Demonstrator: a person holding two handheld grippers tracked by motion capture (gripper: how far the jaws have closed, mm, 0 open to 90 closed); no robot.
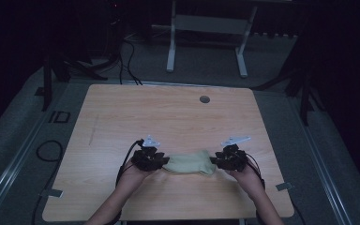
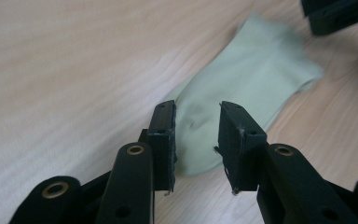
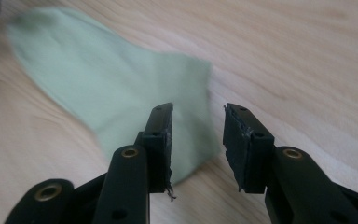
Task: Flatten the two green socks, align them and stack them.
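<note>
Pale green sock (image 1: pixel 190 163) lay flat on the wooden table (image 1: pixel 168 117), near the person's edge, stretched crosswise between the two tools. Left tool (image 2: pixel 196 140) sat at one end with jaws parted, a moderate gap, the sock's rounded end directly between and under them; nothing pinched as far as the left gripper view showed. Right tool (image 3: pixel 198 142) was the same story at the other end: jaws apart, one jaw over the fabric, the other over bare table just beside the sock's edge. In the high view both tools (image 1: pixel 149 158) (image 1: pixel 230 158) bracketed the sock, touching or nearly touching its ends (too dark to say which). Handling guess: light, limp knit fabric, no stiffness, would sag and fold wherever unsupported, and not fragile. Thin and flat against the wood, so jaws would probably need to press down and scrape up a ply. Best hold looked like the two ends, pinched together to lift it spread.
</note>
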